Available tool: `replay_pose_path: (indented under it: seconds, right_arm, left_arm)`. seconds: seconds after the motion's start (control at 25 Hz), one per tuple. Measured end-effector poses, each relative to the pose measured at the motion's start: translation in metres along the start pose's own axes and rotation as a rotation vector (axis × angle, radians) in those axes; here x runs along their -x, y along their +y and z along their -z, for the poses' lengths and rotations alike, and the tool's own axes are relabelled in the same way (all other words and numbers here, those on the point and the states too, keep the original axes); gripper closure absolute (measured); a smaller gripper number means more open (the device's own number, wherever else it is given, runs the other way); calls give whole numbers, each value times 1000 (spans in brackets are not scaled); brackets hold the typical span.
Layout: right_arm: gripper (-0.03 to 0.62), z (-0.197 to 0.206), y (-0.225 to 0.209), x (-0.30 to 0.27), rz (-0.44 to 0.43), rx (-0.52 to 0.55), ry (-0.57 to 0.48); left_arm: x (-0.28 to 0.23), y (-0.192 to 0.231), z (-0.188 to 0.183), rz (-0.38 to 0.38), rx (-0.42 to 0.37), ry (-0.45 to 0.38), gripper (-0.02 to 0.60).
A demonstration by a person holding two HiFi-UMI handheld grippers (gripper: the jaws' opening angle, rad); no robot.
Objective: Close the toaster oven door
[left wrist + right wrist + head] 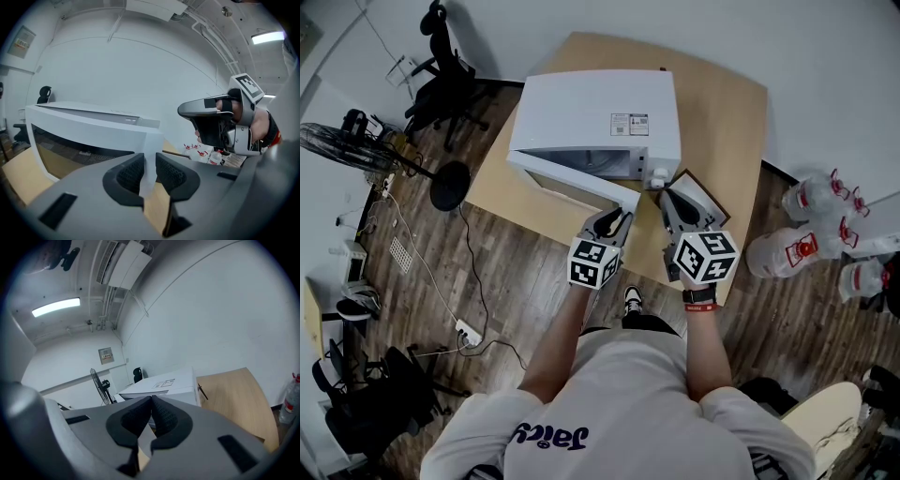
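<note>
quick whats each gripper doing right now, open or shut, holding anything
Left gripper: jaws closed on the corner of the oven door.
Right gripper: jaws closed, holding nothing.

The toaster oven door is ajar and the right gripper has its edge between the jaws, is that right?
No: the left gripper has the edge of the ajar oven door between its jaws, as the left gripper view shows. The right gripper is shut and empty.

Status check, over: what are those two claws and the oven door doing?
Left gripper shut on corner of oven door. Right gripper shut, empty. Door part open. No obstruction seen.
</note>
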State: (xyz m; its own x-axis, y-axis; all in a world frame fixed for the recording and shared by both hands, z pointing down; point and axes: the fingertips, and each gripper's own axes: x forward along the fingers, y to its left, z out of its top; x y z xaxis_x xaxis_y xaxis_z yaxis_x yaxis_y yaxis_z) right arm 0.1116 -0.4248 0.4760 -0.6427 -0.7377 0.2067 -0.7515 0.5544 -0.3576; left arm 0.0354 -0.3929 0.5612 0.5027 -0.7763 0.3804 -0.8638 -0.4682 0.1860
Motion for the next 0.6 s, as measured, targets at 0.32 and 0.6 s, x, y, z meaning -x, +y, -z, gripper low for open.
replay_pose_path:
  seconds: [0.32, 0.6]
  right_arm:
    - [579, -12, -13, -7, -14, 7, -9]
    - [579, -18, -21, -13, -27, 3, -13]
  left_arm:
    - [-18, 5, -7, -21, 0, 4, 496]
    - [-29, 7, -14, -43, -11, 7, 499]
